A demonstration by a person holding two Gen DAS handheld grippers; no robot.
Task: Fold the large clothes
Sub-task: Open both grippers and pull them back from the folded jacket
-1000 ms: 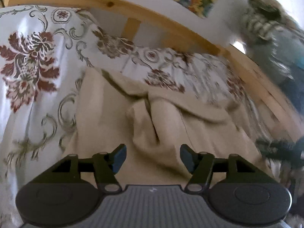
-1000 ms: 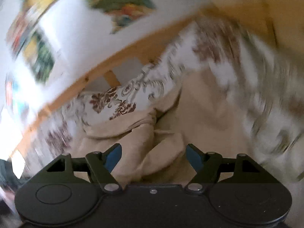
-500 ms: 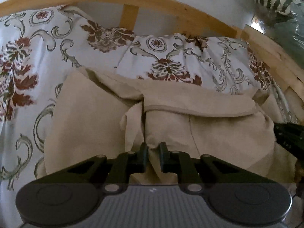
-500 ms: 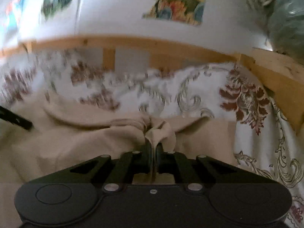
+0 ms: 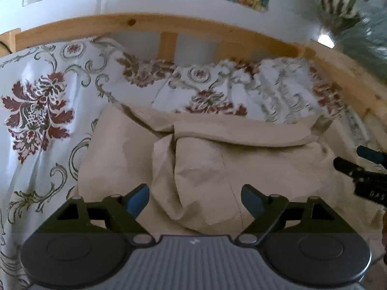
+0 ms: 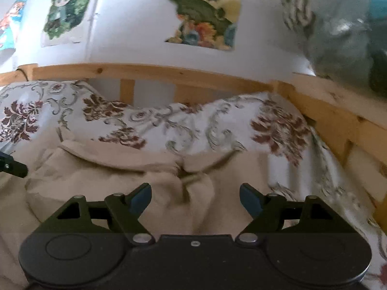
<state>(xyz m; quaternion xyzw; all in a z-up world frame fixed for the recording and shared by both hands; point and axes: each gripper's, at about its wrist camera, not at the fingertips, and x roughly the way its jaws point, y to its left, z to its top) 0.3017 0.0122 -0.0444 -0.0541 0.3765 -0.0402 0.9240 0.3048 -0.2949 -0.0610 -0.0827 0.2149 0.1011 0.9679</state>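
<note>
A: Where does the beige garment (image 5: 210, 174) lie?

B: It lies rumpled on the bed, on the flowered sheet (image 5: 38, 111), near the wooden bed frame (image 5: 169, 27).

A: And the left hand-held gripper (image 5: 194, 199)?

B: Its jaws are opening. A fold of the cloth lies between the blue pads (image 5: 137, 200), but they do not press it.

A: The right hand-held gripper (image 6: 195, 199)?

B: Also opening over the garment, gripping nothing.
</note>
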